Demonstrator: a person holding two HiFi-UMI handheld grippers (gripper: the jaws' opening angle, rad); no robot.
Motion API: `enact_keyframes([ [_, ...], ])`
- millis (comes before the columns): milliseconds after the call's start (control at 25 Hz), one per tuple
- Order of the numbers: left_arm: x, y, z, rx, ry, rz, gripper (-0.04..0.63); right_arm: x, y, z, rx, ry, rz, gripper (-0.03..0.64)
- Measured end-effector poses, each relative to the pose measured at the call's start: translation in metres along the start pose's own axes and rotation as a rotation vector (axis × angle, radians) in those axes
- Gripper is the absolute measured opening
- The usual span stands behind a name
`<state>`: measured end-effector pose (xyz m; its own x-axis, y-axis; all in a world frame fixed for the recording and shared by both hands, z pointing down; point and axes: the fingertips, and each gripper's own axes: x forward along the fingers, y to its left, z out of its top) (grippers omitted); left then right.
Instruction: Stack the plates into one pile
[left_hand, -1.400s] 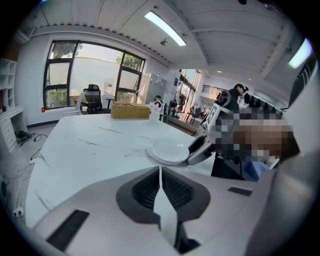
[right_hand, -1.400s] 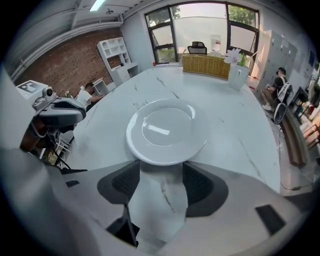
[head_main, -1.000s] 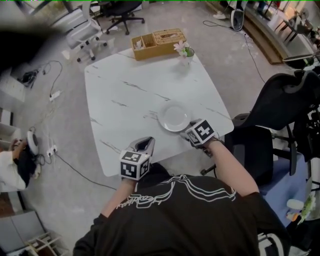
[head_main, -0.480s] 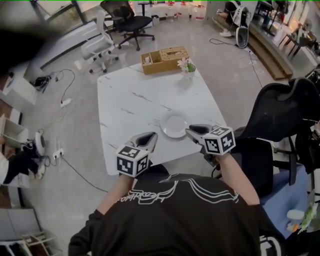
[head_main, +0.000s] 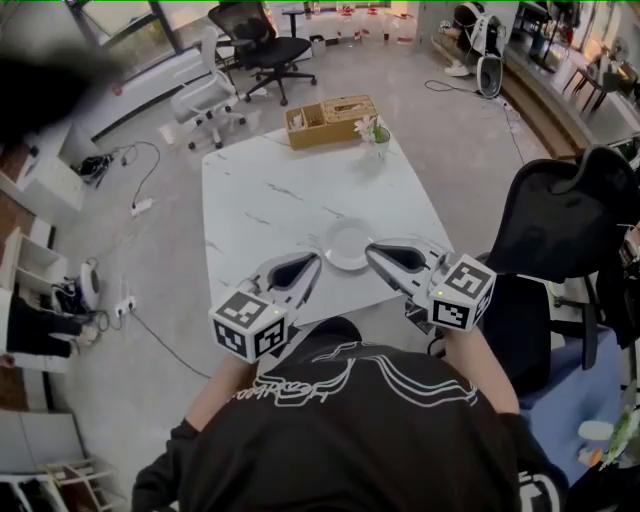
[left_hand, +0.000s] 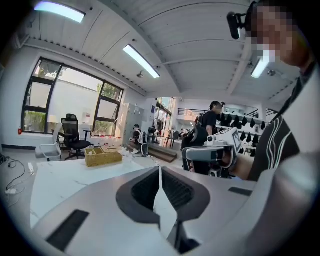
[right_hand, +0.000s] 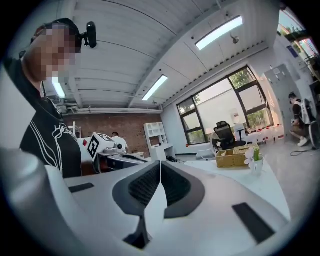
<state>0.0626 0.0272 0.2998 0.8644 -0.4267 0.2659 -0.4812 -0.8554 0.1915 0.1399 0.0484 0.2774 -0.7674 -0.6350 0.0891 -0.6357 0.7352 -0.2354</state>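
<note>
Near: my left gripper (head_main: 300, 272) and my right gripper (head_main: 392, 258), both clenched, nothing between jaws. Held clear above near table edge, likely because pile needs no more handling. Just beyond tips: white round ceramic plates (head_main: 347, 245) sit as single pile on white marble table (head_main: 260, 200), count unclear. Far edge: yellow woven basket (head_main: 330, 115) and small flower vase (head_main: 375, 132), out of way.
</note>
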Motion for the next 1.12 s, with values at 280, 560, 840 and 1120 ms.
enact_keyframes([
  [280, 0.001, -0.018, 0.012, 0.006, -0.032, -0.048, 0.034, -0.009, 0.003, 0.004, 0.04, -0.048, -0.011, 0.026],
  [560, 0.013, -0.02, 0.006, 0.005, -0.004, -0.062, 0.035, -0.019, -0.005, -0.001, 0.066, -0.065, -0.024, 0.026],
  [840, 0.029, -0.019, 0.005, 0.01, 0.024, -0.075, 0.034, -0.023, -0.016, -0.001, 0.098, -0.089, -0.019, 0.026],
  [1120, 0.041, -0.008, -0.009, 0.0, 0.075, -0.075, 0.035, -0.019, -0.036, -0.016, 0.129, -0.08, -0.052, 0.026],
])
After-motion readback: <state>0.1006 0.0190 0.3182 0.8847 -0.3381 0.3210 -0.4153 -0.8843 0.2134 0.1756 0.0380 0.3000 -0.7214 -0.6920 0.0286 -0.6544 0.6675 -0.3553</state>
